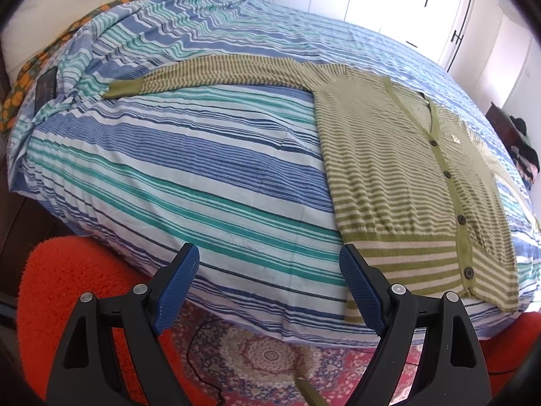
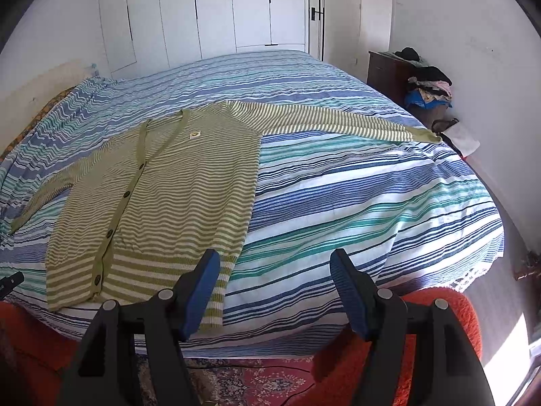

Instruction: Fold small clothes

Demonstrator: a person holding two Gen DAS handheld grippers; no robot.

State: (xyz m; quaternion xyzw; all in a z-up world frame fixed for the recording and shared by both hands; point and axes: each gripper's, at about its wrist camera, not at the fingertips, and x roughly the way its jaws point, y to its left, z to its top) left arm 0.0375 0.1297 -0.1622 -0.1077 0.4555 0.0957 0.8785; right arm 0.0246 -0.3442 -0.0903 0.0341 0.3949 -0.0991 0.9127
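— Both claws stood wide and empty, didn't they?

— Yes. Left claw point(image 1: 268, 282) had its jaws spread with nothing between them, only bedspread showing in the gap. Right claw point(image 2: 275, 289) was likewise parted and held nothing.

— And where was the cardigan point(image 1: 416, 182) from them?

— Spread flat on the bed point(image 1: 203, 176), buttoned, hem toward the near edge. Left claw hung just off the cardigan's hem corner on its own side; its inner finger point(image 1: 363, 289) overlapped that corner in view, though I couldn't tell if it touched. Right claw sat by the opposite hem corner point(image 2: 216, 308), much the same.

— Its long axis?

— Body ran away from the claws, hem to collar. One sleeve point(image 1: 216, 76) stretched straight out sideways from the cardigan's shoulder, well beyond the left claw; the other sleeve point(image 2: 338, 118) reached out past the right.

— So each claw was nearer its own side?

— I'd judge so: each had a hem corner close and a sleeve farther off.
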